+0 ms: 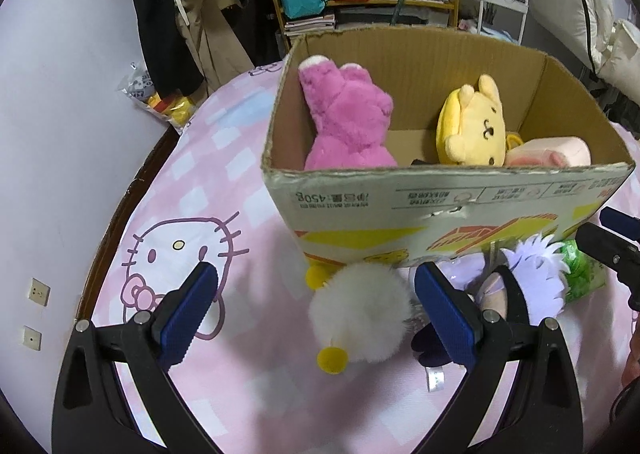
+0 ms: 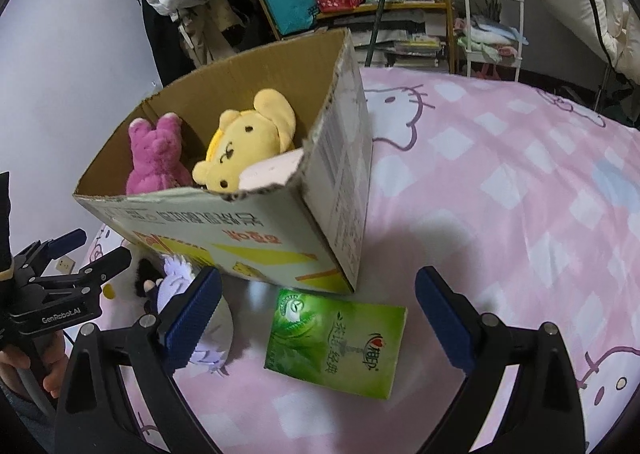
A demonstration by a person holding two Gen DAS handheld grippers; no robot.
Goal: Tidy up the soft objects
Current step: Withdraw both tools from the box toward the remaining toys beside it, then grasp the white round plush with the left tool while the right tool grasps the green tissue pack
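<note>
White fluff of the duck (image 1: 360, 314) sits between my wide-open, empty left gripper (image 1: 316, 310); closing shallow may slip off. My right gripper (image 2: 318, 314), also open and empty, hovers over the tissue pack (image 2: 336, 346).

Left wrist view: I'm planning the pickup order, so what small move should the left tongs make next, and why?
Probably ease the open left tongs forward and down around the white fluffy toy. It already lies on the bedspread between the fingers, outside the cardboard box that holds other plush toys.

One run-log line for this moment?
left gripper: open, over white plush | right gripper: open, over green pack | box: three plushes
</note>
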